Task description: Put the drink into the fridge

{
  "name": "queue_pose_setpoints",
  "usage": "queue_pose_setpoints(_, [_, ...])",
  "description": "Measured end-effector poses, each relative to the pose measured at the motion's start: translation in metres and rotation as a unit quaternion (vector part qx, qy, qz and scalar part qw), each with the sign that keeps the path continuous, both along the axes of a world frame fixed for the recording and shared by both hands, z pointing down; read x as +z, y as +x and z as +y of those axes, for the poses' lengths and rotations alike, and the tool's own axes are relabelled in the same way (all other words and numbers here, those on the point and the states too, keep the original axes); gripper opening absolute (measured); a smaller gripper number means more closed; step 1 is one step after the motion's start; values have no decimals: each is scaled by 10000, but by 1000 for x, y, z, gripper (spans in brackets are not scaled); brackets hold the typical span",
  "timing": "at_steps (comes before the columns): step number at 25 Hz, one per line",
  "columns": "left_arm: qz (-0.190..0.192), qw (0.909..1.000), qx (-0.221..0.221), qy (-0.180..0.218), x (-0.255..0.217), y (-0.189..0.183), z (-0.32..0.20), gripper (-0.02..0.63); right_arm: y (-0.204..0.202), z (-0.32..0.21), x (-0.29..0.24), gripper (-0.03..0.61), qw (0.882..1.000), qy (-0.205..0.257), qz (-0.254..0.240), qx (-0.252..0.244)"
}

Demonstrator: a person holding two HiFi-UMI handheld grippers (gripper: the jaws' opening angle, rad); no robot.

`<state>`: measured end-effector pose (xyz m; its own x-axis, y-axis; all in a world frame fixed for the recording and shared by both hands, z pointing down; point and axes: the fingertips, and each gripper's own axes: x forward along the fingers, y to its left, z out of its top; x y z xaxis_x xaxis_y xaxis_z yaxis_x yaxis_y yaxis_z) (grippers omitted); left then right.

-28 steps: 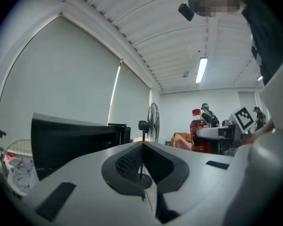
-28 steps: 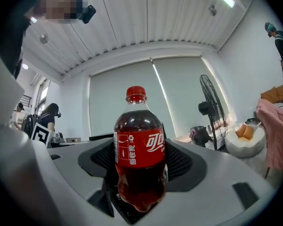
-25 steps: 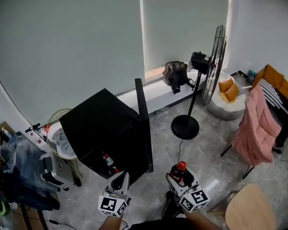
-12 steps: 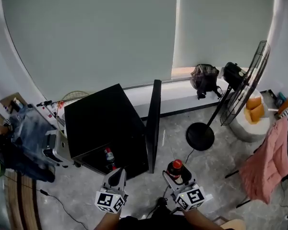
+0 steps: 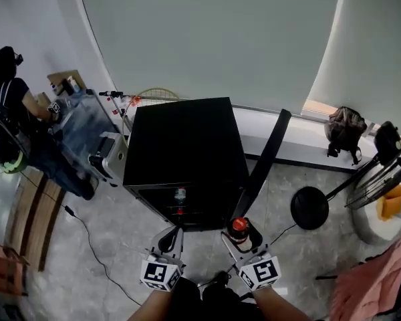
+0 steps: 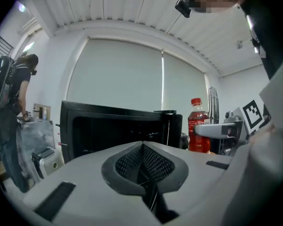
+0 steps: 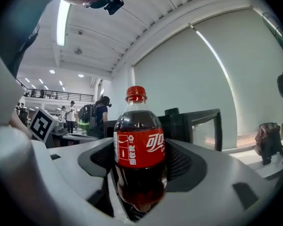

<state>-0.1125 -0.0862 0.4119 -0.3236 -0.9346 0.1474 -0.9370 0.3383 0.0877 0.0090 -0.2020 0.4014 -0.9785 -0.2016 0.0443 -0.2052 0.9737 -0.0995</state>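
A cola bottle (image 7: 139, 147) with a red cap and red label stands upright between the jaws of my right gripper (image 7: 140, 173), which is shut on it. The head view has the bottle (image 5: 238, 229) just in front of the small black fridge (image 5: 187, 152), whose door (image 5: 262, 166) hangs open to the right. Inside the fridge, other bottles (image 5: 180, 196) stand on shelves. My left gripper (image 5: 171, 238) is shut and holds nothing, pointing at the open fridge front (image 6: 118, 131). The bottle (image 6: 198, 125) also shows at the right of the left gripper view.
A standing fan base (image 5: 309, 208) and a dark bag (image 5: 345, 131) on the window ledge lie to the right. At left, a person (image 5: 10, 105) with a backpack stands beside a cluttered cart (image 5: 87, 139). A cable (image 5: 87, 239) runs across the grey floor.
The view has swung left and closer to the fridge, which now faces me squarely. Both grippers stay low in front of it, the right one still holding the bottle.
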Motion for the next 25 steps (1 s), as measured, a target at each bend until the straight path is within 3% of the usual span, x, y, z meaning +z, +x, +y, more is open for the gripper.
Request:
queue_pose_setpoints(8, [98, 9990, -444, 9, 31, -37, 15, 15, -70, 22, 30, 304, 9983, -206, 71, -543])
queue_pose_setpoints(13, [73, 9990, -424, 92, 56, -55, 3, 15, -99, 20, 53, 304, 9987, 40, 132, -487])
queue_pose_setpoints(18, [360, 9987, -356, -4, 80, -70, -9, 15, -124, 10, 82, 304, 9996, -126, 34, -254])
queue_pose_setpoints(25, [318, 9989, -285, 197, 106, -98, -34, 15, -157, -8, 124, 304, 9999, -94, -50, -83])
